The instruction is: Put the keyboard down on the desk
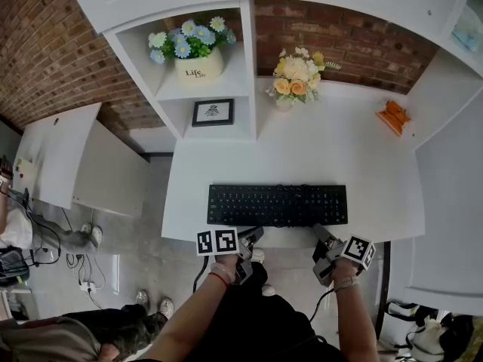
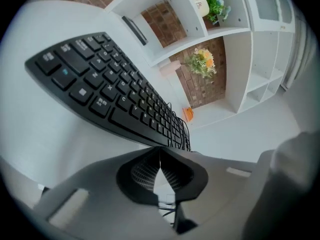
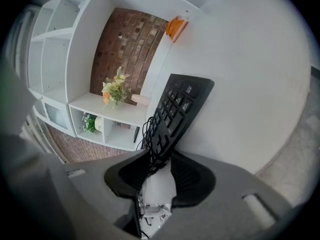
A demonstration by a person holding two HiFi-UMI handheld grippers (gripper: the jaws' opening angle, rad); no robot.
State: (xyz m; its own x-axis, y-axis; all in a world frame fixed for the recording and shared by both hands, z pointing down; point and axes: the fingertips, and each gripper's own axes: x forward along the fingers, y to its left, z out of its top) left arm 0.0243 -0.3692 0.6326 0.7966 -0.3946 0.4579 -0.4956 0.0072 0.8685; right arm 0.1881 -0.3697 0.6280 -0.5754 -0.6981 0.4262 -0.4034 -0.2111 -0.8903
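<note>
A black keyboard lies flat near the front edge of the white desk. My left gripper sits just before the keyboard's front left part. In the left gripper view its jaws are shut tip to tip with nothing between them, and the keyboard stretches away just beyond. My right gripper is at the keyboard's front right part. In the right gripper view its jaws stand apart, the keyboard's near edge reaching the gap; neither pad visibly presses on it.
A vase of yellow flowers and an orange object stand at the back of the desk. A shelf unit at the back left holds a flower pot and a small picture frame. A low white cabinet is left of the desk.
</note>
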